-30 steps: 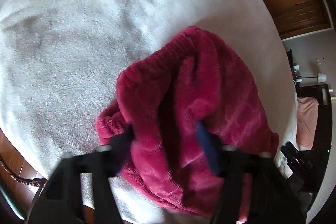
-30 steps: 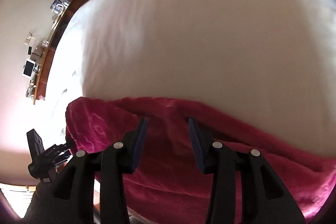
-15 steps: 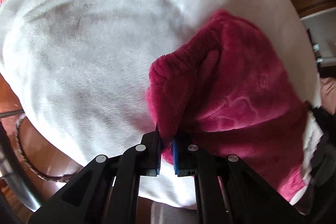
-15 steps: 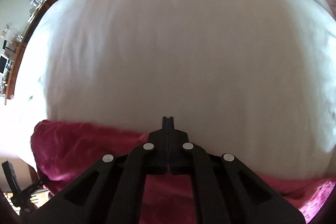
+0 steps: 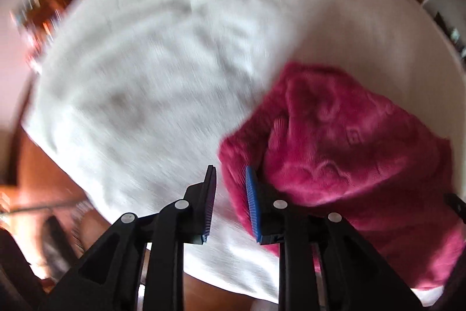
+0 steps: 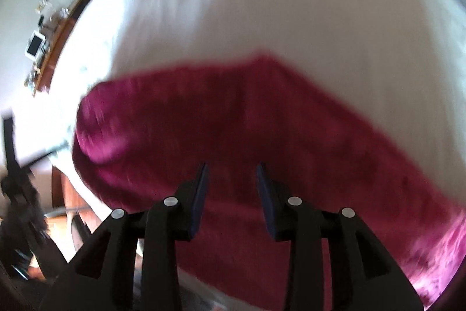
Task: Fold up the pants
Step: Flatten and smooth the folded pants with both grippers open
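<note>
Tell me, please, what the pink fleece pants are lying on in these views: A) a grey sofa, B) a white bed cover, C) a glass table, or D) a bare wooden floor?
B: in both wrist views the pink fleece pants lie bunched on a white bed cover, and wooden floor shows only beyond its edge.

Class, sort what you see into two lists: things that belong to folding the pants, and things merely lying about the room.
Belongs to the job:
pink fleece pants
white bed cover
left gripper
right gripper

Just lying about:
cluttered wall shelf
small white screen
</note>
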`<state>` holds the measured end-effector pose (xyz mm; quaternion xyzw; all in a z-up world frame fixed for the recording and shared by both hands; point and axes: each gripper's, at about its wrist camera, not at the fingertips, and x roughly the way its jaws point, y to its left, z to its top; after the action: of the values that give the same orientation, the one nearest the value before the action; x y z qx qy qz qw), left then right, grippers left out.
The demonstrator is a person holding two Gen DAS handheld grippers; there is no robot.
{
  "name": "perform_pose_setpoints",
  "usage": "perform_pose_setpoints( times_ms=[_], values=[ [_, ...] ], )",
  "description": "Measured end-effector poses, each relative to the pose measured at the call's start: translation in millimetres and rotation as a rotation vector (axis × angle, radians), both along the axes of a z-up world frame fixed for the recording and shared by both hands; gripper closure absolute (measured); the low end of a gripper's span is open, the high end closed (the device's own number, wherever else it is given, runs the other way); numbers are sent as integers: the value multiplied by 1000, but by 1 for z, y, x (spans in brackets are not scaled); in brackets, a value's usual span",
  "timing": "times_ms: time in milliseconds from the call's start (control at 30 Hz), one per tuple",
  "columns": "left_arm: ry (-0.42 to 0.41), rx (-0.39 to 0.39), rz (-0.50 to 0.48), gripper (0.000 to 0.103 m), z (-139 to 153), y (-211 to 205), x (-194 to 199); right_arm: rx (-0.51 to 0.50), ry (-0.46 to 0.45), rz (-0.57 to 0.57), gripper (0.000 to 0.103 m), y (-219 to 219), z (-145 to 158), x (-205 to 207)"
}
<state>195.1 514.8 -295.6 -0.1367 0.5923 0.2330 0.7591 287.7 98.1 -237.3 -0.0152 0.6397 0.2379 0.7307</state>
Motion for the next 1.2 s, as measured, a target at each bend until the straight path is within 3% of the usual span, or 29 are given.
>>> perform_pose_setpoints(
  times_ms=[33,133,333,400,467,567,733,867,1000,1200],
  values=[
    [-16,42,-30,76,8,-9,5,-36,-4,20,68,-15,-9,-7],
    [-66,71,-126,69,21,-27,20,-102,2,46,68,-25,-24,-29],
    [-88,-68,-384,68,6,-114,37,-143,62,78,68,-49,-50,-68],
    [-69,-106,-471,59,-9,-149,39,-133,78,77,68,-60,-53,-82],
    [-19,-131,-523,58,-28,-170,35,-111,126,71,68,-71,-61,-96],
    [89,-101,-565,57,-65,-189,18,-77,199,54,68,-91,-80,-122],
    [105,-34,-587,56,-79,-192,-9,-4,256,-10,68,-121,-87,-146],
    [113,-8,-547,56,-74,-191,-11,32,190,-51,68,-150,-69,-156],
    [79,-11,-512,53,-45,-205,-15,31,127,-192,68,-207,-53,-159],
    [-18,4,-640,44,-5,-263,-16,25,88,-527,61,-322,-46,-181]
  ],
)
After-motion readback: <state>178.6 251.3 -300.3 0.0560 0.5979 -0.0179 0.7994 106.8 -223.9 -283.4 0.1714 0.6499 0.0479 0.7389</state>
